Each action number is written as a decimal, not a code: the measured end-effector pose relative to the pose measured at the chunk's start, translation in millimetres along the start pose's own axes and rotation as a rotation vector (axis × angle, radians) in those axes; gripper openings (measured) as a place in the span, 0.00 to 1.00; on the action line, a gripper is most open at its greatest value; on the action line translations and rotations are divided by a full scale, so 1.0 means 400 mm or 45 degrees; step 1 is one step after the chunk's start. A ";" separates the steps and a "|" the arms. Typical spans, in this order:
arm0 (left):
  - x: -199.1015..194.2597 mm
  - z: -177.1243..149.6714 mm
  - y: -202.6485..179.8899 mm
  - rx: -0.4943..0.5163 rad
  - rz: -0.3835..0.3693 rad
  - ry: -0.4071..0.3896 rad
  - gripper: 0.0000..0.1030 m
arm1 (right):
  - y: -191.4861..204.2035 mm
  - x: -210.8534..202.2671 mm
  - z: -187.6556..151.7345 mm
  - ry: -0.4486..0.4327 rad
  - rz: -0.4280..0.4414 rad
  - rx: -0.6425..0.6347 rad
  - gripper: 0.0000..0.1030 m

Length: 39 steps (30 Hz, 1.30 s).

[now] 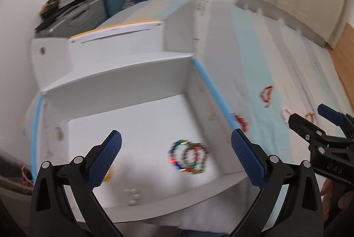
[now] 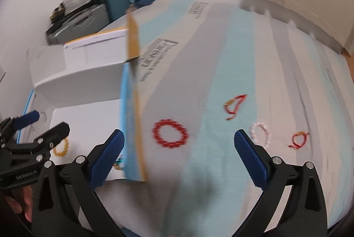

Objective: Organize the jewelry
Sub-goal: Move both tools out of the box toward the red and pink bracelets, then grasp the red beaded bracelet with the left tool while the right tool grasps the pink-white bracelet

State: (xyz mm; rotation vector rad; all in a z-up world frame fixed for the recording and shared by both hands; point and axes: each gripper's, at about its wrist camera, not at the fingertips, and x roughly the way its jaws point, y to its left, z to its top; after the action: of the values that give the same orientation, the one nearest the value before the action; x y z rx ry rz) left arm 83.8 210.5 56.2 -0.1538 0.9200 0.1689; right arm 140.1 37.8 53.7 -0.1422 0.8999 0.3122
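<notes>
Right wrist view: right tongs (image 2: 179, 155) spread, empty, over red beaded bracelet (image 2: 170, 133) beside white box (image 2: 77, 82); risk of beads slipping out, bedspread (image 2: 221, 181) pinched.

Soft even indoor light, heavy motion blur, fisheye-curved edges, dark corners

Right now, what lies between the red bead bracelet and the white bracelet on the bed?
In the right wrist view, only bare striped bedsheet lies between the red bead bracelet and the white bracelet; the red cord piece sits farther back.
</notes>
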 end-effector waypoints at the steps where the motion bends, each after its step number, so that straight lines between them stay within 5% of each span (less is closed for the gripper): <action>1: 0.004 0.003 -0.022 0.010 -0.022 0.001 0.94 | -0.022 0.001 0.000 0.004 -0.010 0.008 0.93; 13: 0.073 0.015 -0.264 0.155 -0.130 0.018 0.94 | -0.264 0.038 -0.010 0.030 -0.081 0.139 0.93; 24: 0.230 0.002 -0.440 0.254 -0.196 0.091 0.94 | -0.440 0.174 -0.022 0.134 -0.140 0.208 0.91; 39: 0.476 -0.071 -0.470 0.268 -0.181 0.218 0.93 | -0.518 0.415 -0.106 0.329 -0.132 0.259 0.74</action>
State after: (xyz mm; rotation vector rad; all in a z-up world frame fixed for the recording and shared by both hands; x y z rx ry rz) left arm 214.3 36.3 -101.9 -0.0382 1.0867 -0.0745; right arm 272.2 -134.4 -105.2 -0.0410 1.1701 0.1056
